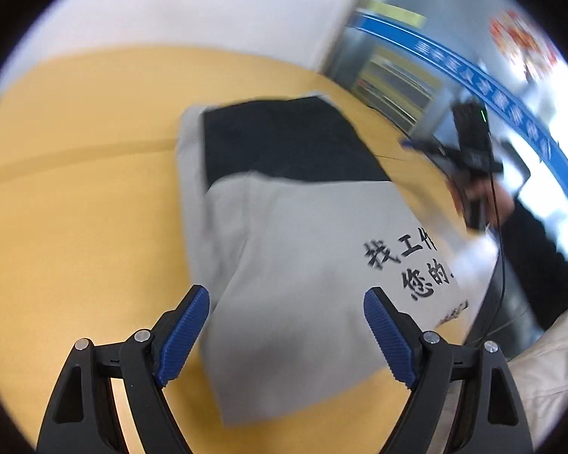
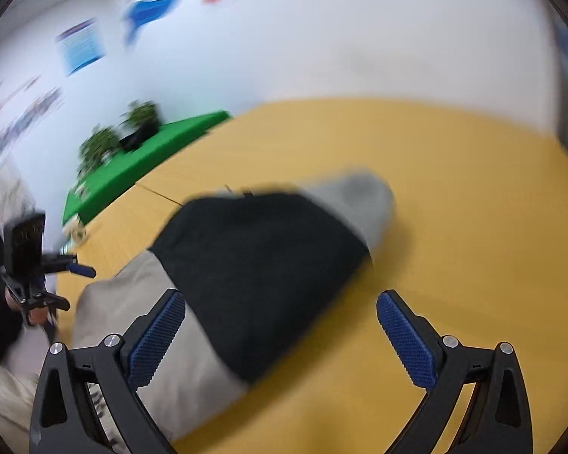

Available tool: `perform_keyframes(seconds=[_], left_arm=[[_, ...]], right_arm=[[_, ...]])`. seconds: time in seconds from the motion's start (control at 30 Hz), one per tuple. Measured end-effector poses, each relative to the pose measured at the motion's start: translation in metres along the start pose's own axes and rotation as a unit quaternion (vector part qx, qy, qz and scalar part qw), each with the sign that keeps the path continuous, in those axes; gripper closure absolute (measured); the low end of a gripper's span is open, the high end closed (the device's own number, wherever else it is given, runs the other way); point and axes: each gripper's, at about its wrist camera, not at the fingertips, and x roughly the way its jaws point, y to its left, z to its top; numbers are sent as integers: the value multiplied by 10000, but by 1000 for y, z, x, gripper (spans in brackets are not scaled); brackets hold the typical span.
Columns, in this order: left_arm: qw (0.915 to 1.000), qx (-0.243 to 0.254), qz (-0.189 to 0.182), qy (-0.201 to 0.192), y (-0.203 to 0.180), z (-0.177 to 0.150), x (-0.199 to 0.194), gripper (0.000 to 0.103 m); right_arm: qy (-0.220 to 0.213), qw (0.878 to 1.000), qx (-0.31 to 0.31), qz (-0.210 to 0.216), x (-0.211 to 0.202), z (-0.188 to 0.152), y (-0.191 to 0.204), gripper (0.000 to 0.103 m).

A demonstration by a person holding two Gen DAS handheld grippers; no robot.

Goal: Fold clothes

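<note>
Both pairs of blue-padded fingers were seen spread wide with nothing between them: the left gripper [image 1: 286, 331] hung above the near end of the folded garment [image 1: 295, 242], and the right gripper [image 2: 280, 335] above its other side. The grey-and-black garment was laid folded on the yellow table [image 1: 87, 196], a black panel uppermost at its far end and dark printed characters [image 1: 409, 265] partly cut off at its edge. Much was smeared by motion blur, so the wall posters [image 2: 81, 45] could not be read. A green mat [image 2: 144, 159] with potted plants [image 2: 140, 113] was made out only roughly. A dark sleeve [image 1: 541, 238] was cut off by the frame edge.
</note>
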Motion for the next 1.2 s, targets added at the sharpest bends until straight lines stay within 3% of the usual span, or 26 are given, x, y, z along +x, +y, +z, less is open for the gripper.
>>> perform_keyframes(seconds=[0.17,0.27,0.4,0.53,0.67,0.7,0.77,0.8,0.83,0.9,1.03,1.2], left_arm=[[9941,-873,-181,617,19,-13,24,18],[9910,-1076,-507,614,26,-18,24,18],[9845,-1276,-1015,646,29,-20,27,15],[9712,-1643,-1609,625,32,-19,35,15],[9698,-1540,-1713,807,23,-17,35,15],[9691,-1518,-1744,857,19,-16,38,15],[9687,-1504,-1728,956,10,-14,47,23],[9688,-1501,-1691,1013,5,-13,52,41],[9685,-1524,-1655,1069,2,-14,56,69],[9652,-1594,-1755,1102,-7,-17,63,82],[9694,-1455,-1706,994,-25,-10,55,88],[9741,-1128,-1862,610,-55,36,42,88]], right_arm=[[348,9912,1226,350,24,-30,-19,0],[533,9859,1523,443,47,-31,-23,0],[636,9840,1575,531,71,-20,-20,0],[622,9845,1553,527,86,-11,-15,0],[704,9888,1246,413,106,-5,7,1],[766,9905,1083,355,115,-4,20,14],[832,9931,825,100,121,-3,34,22],[835,9934,781,6,122,-3,37,29],[827,9933,806,-12,123,-5,37,38],[771,9942,747,-59,122,-7,40,53],[602,9972,347,-270,111,-4,60,75],[3,9995,-222,-226,72,33,85,80]])
